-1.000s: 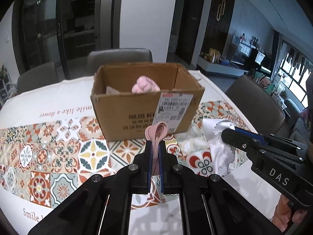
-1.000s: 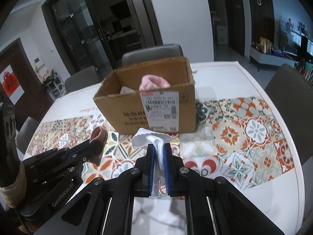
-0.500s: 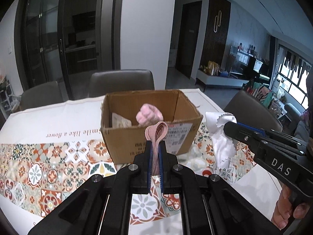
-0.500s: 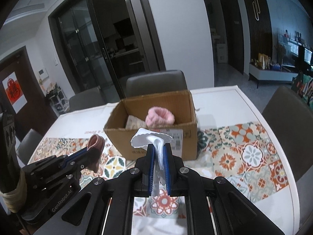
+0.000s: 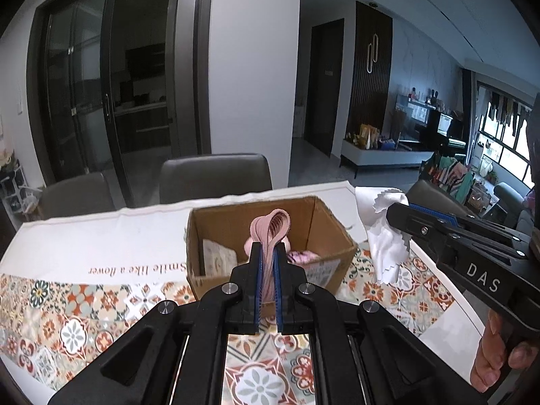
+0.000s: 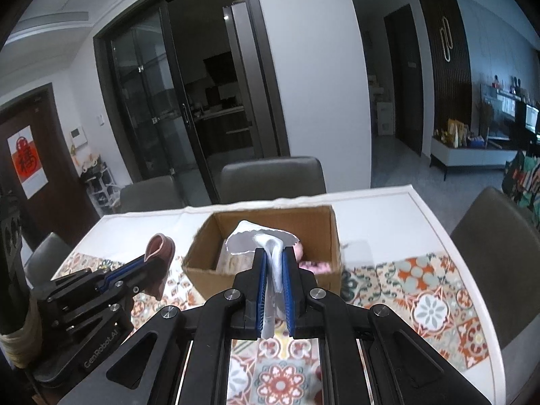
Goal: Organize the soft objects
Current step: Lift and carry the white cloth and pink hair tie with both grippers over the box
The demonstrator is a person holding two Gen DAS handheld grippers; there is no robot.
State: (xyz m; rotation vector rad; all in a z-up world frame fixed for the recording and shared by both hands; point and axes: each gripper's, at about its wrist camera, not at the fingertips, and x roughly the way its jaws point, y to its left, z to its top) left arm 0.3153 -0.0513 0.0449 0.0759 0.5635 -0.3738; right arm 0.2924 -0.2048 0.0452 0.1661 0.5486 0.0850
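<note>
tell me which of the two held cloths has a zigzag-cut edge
The white cloth in the right gripper; the folded pink cloth in the left gripper has smooth looped edges.

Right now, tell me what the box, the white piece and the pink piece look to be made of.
Box: corrugated cardboard, matte brown, with raw cut edges and a printed label.
White piece in the right claw: thin woven cloth, probably a wiping cloth; it has zigzag pinked edges, a faint sheen and soft folds.
Pink piece in the left claw: matte, folded in layers; possibly felt or a stretchy band, hard to say.
</note>
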